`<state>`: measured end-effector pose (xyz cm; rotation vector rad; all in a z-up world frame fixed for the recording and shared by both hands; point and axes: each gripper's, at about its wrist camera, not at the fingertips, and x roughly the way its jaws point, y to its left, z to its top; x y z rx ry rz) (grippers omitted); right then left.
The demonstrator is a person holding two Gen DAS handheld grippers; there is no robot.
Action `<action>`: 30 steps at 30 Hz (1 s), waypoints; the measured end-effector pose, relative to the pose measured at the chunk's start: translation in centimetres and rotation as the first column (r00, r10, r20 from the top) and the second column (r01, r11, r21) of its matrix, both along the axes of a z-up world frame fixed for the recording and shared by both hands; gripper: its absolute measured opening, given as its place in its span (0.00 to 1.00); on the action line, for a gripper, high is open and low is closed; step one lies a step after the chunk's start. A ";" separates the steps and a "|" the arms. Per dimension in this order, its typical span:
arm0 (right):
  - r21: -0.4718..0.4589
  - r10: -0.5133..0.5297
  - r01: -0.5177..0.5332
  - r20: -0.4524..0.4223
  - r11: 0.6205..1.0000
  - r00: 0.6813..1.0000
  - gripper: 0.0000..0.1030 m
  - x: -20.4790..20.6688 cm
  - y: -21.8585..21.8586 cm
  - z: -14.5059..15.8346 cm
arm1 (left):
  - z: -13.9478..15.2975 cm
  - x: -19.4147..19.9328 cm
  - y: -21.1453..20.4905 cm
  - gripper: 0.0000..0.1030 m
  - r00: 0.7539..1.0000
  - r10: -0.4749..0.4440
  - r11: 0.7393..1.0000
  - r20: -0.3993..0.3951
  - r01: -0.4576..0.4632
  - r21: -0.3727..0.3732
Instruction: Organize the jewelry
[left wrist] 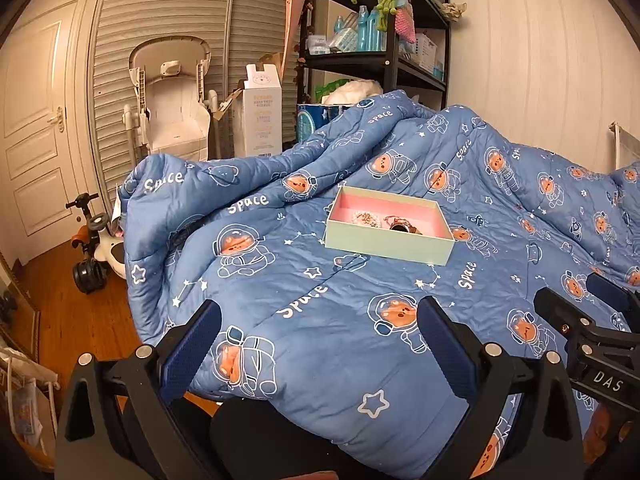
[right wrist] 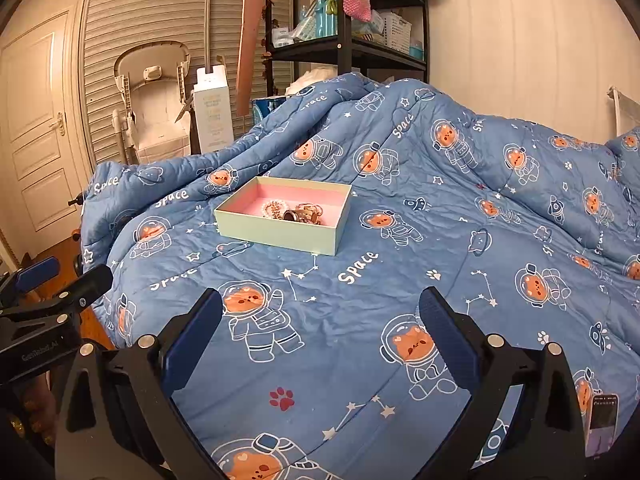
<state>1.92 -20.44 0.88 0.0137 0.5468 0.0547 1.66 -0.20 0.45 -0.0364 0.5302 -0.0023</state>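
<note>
Right wrist view: pale box on blue quilt, jewelry inside — left gripper, right gripper both spread, empty.

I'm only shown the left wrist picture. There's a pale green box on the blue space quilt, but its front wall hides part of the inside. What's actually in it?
Observer: In the right wrist view, the box holds a tangled pile of jewelry: a pale beaded loop, a dark ring-like piece and gold-coloured bits.
Operator: Is the other gripper holding anything?
Observer: No. The right gripper is open, with only the quilt between its fingers.
Operator: Anything else I'm missing?
Observer: What looks like a phone shows at that view's lower right edge. I cannot tell what it rests on.
</note>
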 end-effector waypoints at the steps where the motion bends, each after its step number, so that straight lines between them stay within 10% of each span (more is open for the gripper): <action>1: 0.000 -0.002 0.002 0.001 1.000 1.000 0.94 0.0 0.0 0.0 | 0.0 0.0 0.0 0.93 1.000 -0.003 1.000 0.002 0.003 0.000; 30: 0.013 0.011 -0.011 -0.008 1.000 1.000 0.94 0.1 -0.1 -0.3 | -0.6 -0.1 -0.2 0.93 1.000 0.016 1.000 -0.016 -0.016 0.004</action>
